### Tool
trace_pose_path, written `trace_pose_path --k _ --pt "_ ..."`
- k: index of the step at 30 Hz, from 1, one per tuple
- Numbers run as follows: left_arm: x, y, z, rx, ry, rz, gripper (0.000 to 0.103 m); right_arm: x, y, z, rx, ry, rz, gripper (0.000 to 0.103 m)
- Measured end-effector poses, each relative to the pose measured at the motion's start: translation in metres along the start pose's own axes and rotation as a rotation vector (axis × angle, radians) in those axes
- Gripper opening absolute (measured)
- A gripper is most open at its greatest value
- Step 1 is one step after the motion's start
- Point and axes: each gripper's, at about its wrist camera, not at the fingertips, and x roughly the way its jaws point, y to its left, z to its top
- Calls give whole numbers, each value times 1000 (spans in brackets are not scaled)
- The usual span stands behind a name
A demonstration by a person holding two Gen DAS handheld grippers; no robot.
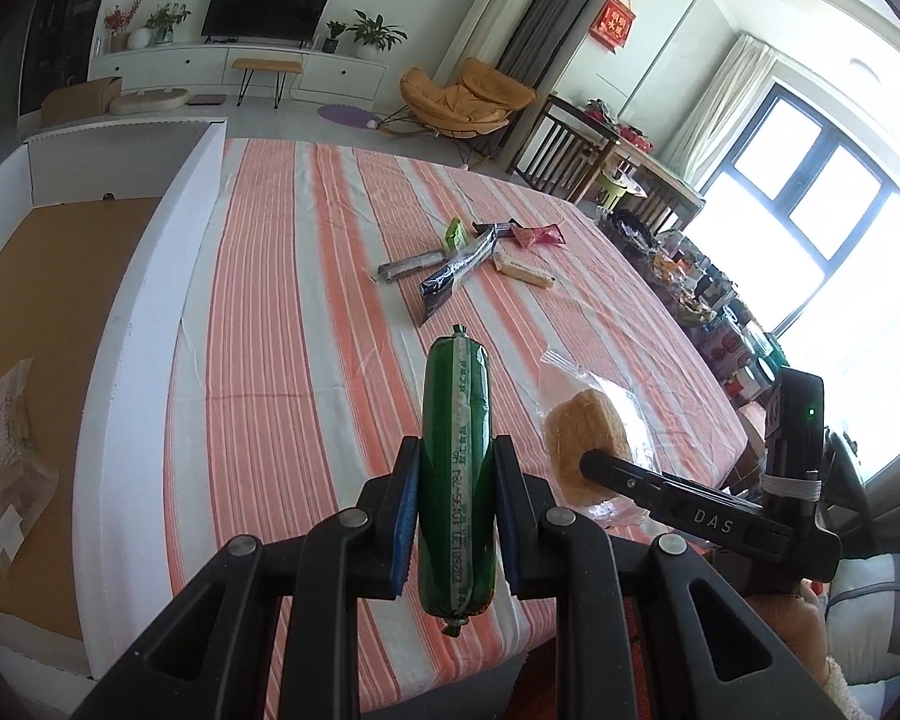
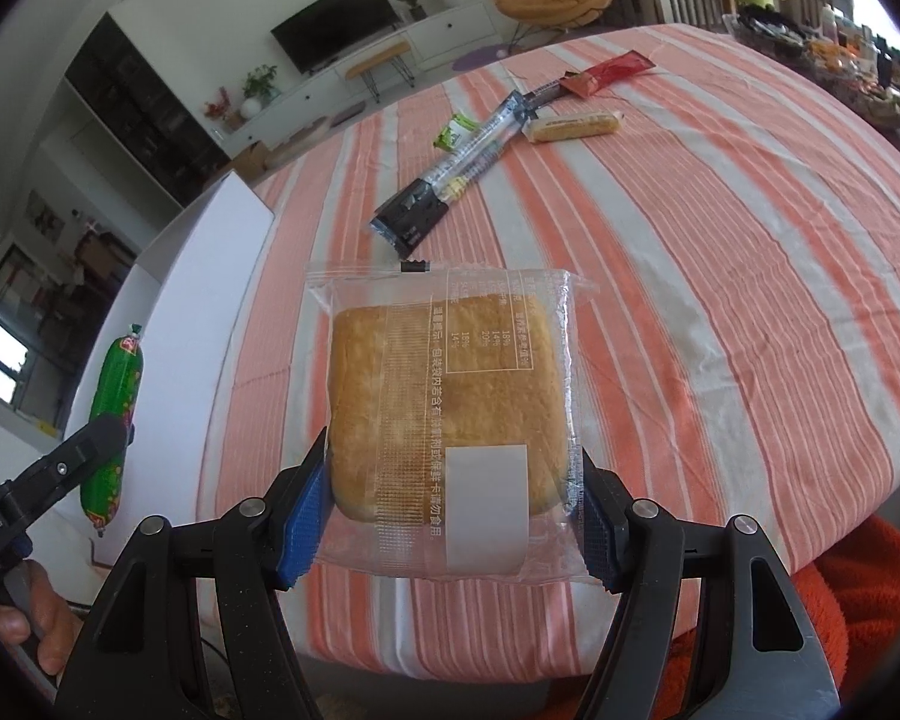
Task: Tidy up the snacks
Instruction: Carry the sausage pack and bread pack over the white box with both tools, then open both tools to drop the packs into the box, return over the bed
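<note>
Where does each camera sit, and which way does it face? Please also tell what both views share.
Left wrist: sits on the left gripper, faces along its fingers, which clamp a green sausage; the right gripper shows at right.
Right wrist: sits on the right gripper, faces the wrapped cake it grips; a hand shows at lower left.
Shared: striped tablecloth, white box, loose snacks, television.

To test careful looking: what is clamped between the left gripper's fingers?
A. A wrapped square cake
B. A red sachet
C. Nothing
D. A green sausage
D: the left gripper is shut on the green sausage, while the wrapped square cake sits in the right gripper.
</note>
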Motion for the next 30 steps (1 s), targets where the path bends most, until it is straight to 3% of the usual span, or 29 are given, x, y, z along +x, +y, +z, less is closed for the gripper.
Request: trace_pose_path --k 8,13,23,30 --pt "-48 15 14 -35 -81 -30 22 -3 17 3 -10 -4 40 72" --pt "-88 45 24 -67 -159 11 22 -15 56 12 -55 -20 117 72" --pt "-139 159 22 -231 -259 278 22 -31 181 62 -230 -50 350 72" --pt "-147 221 0 -326 -253 437 22 10 278 62 -374 41 454 72"
